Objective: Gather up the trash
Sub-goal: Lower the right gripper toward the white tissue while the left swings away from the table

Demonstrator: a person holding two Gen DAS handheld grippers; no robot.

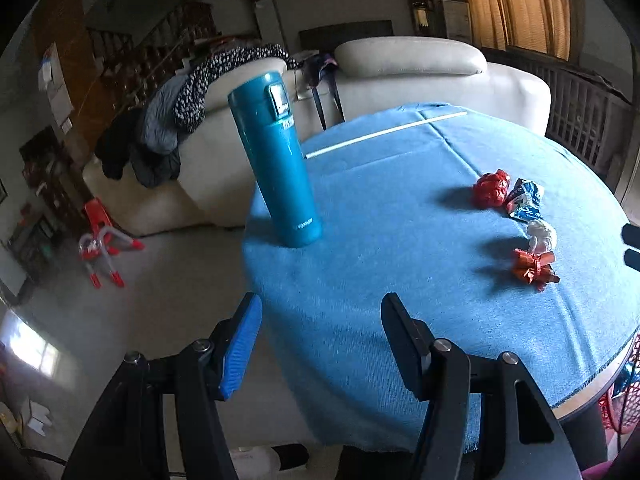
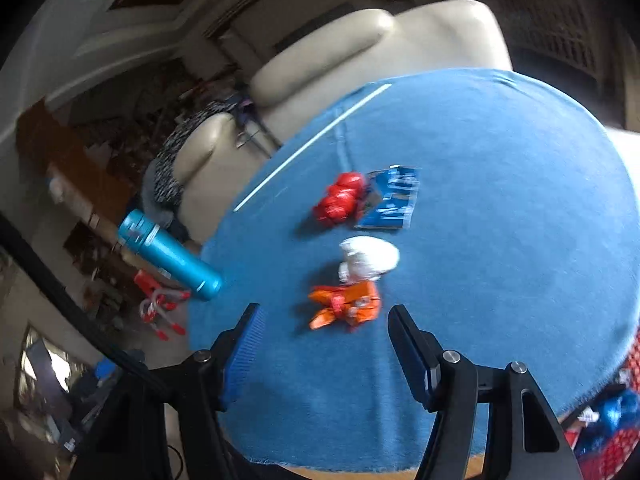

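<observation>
The orange wrapper (image 2: 346, 306), crinkled and shiny, lies low in the frame on the blue tablecloth (image 2: 500, 200), just ahead of the right gripper (image 2: 324, 322), whose jaws gape empty. The left gripper (image 1: 322, 312) hangs spread too.

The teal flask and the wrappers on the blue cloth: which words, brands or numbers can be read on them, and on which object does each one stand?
Nothing can be read with certainty.
teal flask: small white print near the base and a mark below the lid, both too small and blurred to read.
blue wrapper: white lettering, blurred.
orange wrapper, red wrapper, white wad: no legible text.
</observation>
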